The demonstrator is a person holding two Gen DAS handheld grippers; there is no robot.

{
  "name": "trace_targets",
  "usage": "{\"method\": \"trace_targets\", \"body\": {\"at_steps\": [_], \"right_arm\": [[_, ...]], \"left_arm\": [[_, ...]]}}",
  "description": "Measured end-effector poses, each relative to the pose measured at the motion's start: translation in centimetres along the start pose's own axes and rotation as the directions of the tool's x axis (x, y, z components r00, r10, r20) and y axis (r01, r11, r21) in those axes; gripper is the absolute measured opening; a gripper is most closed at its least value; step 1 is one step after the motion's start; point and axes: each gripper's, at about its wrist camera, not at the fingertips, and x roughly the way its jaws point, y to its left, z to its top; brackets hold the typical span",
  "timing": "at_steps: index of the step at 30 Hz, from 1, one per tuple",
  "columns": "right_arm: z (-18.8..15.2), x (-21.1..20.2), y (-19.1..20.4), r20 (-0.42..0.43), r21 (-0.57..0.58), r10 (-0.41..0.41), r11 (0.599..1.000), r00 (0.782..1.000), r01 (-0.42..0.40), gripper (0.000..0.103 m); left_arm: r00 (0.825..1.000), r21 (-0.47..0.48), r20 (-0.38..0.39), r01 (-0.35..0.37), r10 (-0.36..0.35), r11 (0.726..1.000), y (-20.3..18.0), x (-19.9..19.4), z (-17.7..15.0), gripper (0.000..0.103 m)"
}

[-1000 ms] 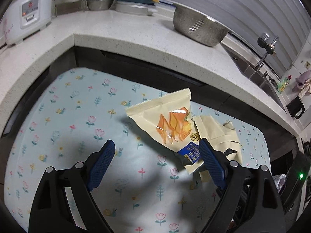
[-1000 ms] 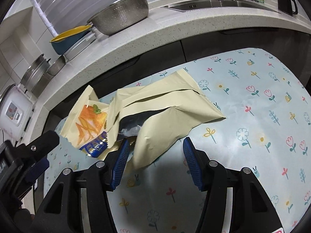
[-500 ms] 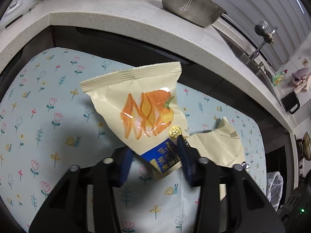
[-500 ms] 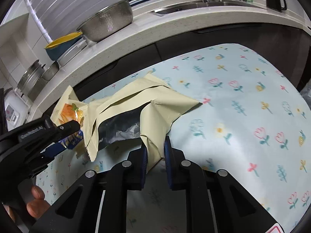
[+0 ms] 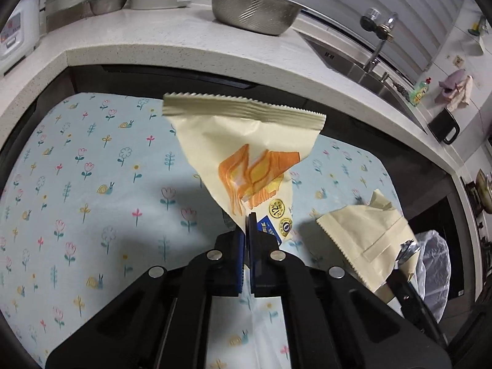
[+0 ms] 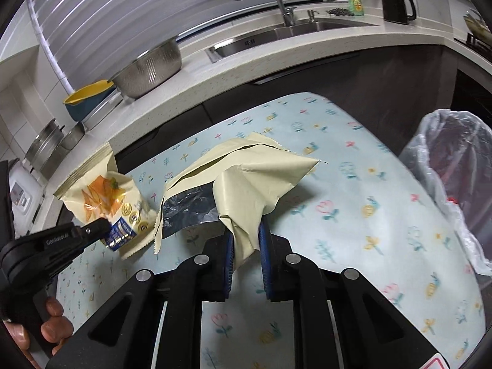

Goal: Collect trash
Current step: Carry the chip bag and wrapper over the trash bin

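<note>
The left gripper [image 5: 247, 218] is pinching the snack bag [image 5: 246, 150] by its bottom corner, above the tabletop [image 5: 92, 184]. The right gripper [image 6: 246, 236] is clamping the torn wrapper [image 6: 246, 178]. Both are probably light, limp and crinkly; a seam or folded edge should be offering the firmest hold.

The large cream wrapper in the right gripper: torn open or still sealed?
Torn open: the large cream wrapper gapes, showing its silver lining, pinched in the right gripper.

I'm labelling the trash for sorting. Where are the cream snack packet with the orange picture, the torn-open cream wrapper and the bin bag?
Cream snack packet with orange picture [image 5: 246, 141], left wrist view, plain upper panel.
Torn-open cream wrapper [image 6: 264, 178], right wrist view, outer cream face.
Clear plastic bin bag [image 6: 430, 153], right wrist view, left wall.
</note>
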Motion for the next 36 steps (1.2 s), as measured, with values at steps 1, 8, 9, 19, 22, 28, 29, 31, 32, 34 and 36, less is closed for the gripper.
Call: {"method": "trace_targets", "body": {"at_steps": [1, 8, 9, 19, 22, 28, 29, 31, 32, 34, 36], "right_arm": [[0.0, -0.8, -0.5, 0.008, 0.006, -0.002, 1.0, 1.0, 0.002, 0.015], [0.3, -5.8, -3.6, 0.06, 0.043, -0.007, 0.999, 0.998, 0.004, 0.015], [0.3, -6.5, -4.2, 0.067, 0.049, -0.007, 0.999, 0.998, 0.004, 0.015], [0.9, -12.7, -9.1, 0.138, 0.077, -0.028, 0.997, 0.99, 0.017, 0.015], [1.2, -14.3, -11.0, 0.16, 0.097, -0.043, 0.995, 0.986, 0.028, 0.015], [1.6, -16.5, -14.9, 0.186, 0.136, -0.081, 0.989, 0.979, 0.056, 0.015], [1.7, -16.7, -15.6, 0.189, 0.143, -0.087, 0.988, 0.978, 0.06, 0.015], [1.7, -17.2, -16.8, 0.193, 0.157, -0.099, 0.985, 0.976, 0.069, 0.015], [1.7, -17.5, -17.5, 0.194, 0.165, -0.106, 0.984, 0.975, 0.075, 0.015], [1.8, -17.9, -18.7, 0.197, 0.178, -0.119, 0.98, 0.973, 0.084, 0.015], [1.8, -18.2, -19.9, 0.198, 0.189, -0.133, 0.977, 0.971, 0.095, 0.015]], "left_arm": [[1.0, 0.009, 0.006, 0.0, 0.0, 1.0, -0.5, -0.6, -0.5, 0.002], [0.999, 0.066, 0.026, 0.032, -0.034, 0.997, -4.6, -4.5, -3.5, 0.001], [0.999, 0.075, 0.026, 0.039, -0.041, 0.996, -5.2, -4.9, -3.9, 0.001], [0.995, 0.182, 0.009, 0.101, -0.104, 0.978, -12.4, -7.9, -8.0, 0.0], [0.993, 0.217, 0.003, 0.117, -0.121, 0.969, -14.8, -8.5, -9.1, 0.0], [0.987, 0.275, -0.013, 0.156, -0.158, 0.949, -19.4, -9.1, -10.8, 0.0], [0.986, 0.285, -0.015, 0.161, -0.164, 0.945, -20.1, -9.1, -11.1, 0.0], [0.985, 0.302, -0.02, 0.171, -0.173, 0.938, -21.6, -9.2, -11.6, 0.0], [0.984, 0.309, -0.023, 0.176, -0.178, 0.935, -22.2, -9.2, -11.7, 0.0], [0.982, 0.323, -0.031, 0.187, -0.187, 0.928, -23.6, -9.0, -12.1, 0.0], [0.98, 0.338, -0.041, 0.199, -0.197, 0.92, -25.1, -8.7, -12.4, 0.0]]}}
